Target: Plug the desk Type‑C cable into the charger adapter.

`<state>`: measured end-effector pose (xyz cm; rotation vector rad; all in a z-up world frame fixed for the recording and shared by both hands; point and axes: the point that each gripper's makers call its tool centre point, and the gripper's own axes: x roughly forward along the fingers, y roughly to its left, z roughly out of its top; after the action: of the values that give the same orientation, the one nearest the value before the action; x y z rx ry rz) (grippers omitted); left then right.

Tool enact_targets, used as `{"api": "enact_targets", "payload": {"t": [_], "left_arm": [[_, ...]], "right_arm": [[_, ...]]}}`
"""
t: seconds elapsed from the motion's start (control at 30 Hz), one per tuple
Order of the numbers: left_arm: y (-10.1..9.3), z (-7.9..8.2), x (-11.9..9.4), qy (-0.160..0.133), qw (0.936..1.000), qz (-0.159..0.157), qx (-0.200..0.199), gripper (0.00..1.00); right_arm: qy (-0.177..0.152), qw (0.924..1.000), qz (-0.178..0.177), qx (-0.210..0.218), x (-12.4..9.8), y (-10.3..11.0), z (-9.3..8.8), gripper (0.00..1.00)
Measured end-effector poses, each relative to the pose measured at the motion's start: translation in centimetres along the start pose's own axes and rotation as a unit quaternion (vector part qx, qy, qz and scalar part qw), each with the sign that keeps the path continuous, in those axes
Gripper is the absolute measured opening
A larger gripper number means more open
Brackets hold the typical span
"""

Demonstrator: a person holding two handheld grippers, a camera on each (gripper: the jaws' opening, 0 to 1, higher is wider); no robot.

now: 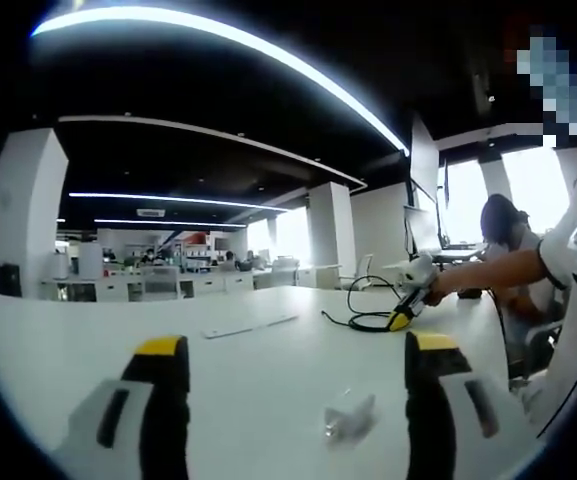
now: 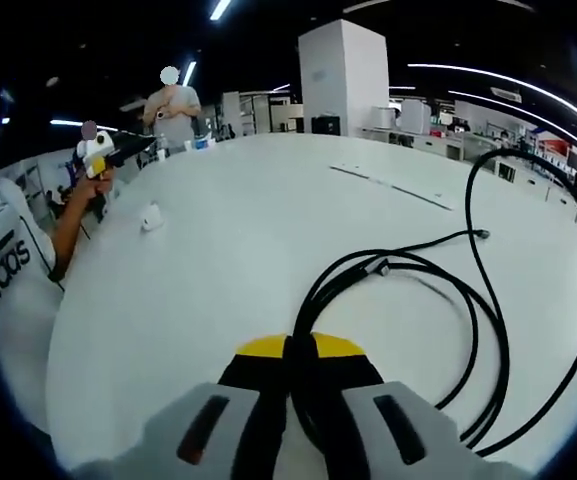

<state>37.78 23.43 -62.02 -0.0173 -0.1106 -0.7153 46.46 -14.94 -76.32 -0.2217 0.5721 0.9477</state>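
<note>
Right gripper view has the white desk (image 2: 268, 200) spread wide, the black cable (image 2: 488, 330) looping across it with its plug end (image 2: 482, 234) lying free. Right tongs (image 2: 301, 350) are closed on that cable. The small white charger adapter (image 2: 150, 217) sits well apart from the plug, just before the left tongs (image 1: 293, 360), which gape empty. Plugging is not yet done.

In the right gripper view, the right gripper (image 2: 301, 352) has its yellow-tipped jaws closed on the black cable (image 2: 488, 330), which loops out over the white desk (image 2: 268, 230); one cable end (image 2: 482, 234) lies on the desk. The small white charger adapter (image 2: 150, 217) sits well apart at far left. The left gripper (image 2: 98, 160) hovers beyond it. A person (image 2: 173, 110) stands behind the desk.
</note>
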Motion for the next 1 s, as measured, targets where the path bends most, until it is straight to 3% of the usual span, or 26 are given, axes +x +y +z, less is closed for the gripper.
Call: {"api": "enact_targets", "payload": {"t": [0.53,1.0], "left_arm": [[-0.3,0.0,0.0,0.005,1.0000,-0.002,0.003,0.89],[-0.4,0.9,0.0,0.003,1.0000,-0.005,0.007,0.90]], "right_arm": [[-0.001,0.9981,0.053,-0.033,-1.3,4.3,-1.1,0.06],[0.005,0.9911,0.114,-0.067,-2.7,9.7,-2.6,0.06]]}}
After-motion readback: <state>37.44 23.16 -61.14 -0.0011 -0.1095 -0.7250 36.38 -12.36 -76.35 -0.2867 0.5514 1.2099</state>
